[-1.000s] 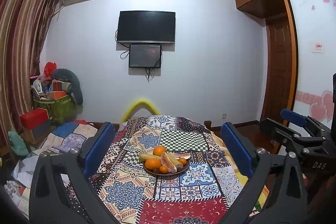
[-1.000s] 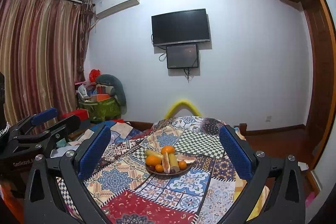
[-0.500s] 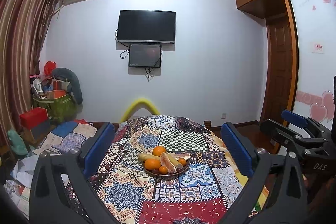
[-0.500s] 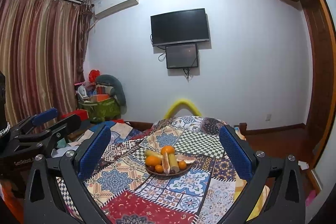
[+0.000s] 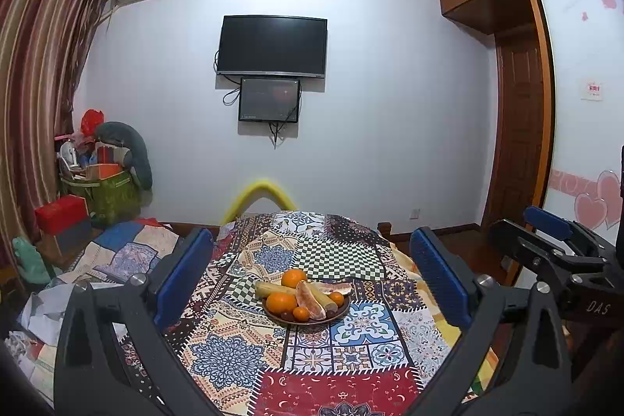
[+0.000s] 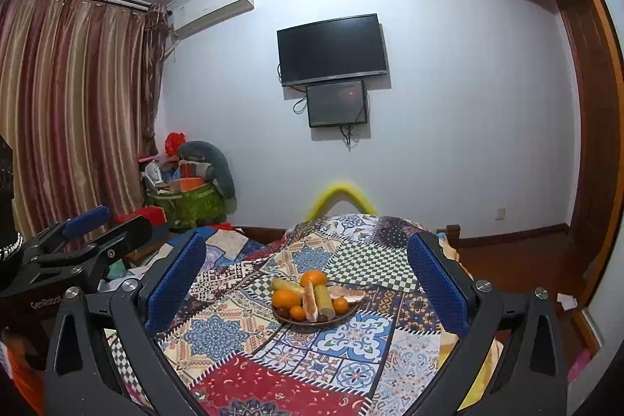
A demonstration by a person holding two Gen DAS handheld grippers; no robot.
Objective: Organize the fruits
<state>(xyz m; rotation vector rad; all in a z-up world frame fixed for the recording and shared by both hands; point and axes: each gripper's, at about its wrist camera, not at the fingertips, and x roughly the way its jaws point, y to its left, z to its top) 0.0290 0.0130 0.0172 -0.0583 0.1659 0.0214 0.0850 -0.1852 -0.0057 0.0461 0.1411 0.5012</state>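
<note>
Though both views have barely drifted across the last second, little else differs: the patchwork table [image 5: 234, 349] carries the same brown plate [image 5: 273, 314] of fruit [image 5: 308, 299] (oranges, long yellowish pieces, peeled segments) at its middle. Left gripper [image 5: 312, 279] and right gripper [image 6: 308, 279] still hover well short of it, jaws wide apart and empty. Such stillness suits either a pause ahead of sorting or a finished arrangement.

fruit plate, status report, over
Left gripper and right gripper open, empty, held above the patchwork cloth. Oranges and other fruit piled on the brown plate. Nothing in the way.
</note>
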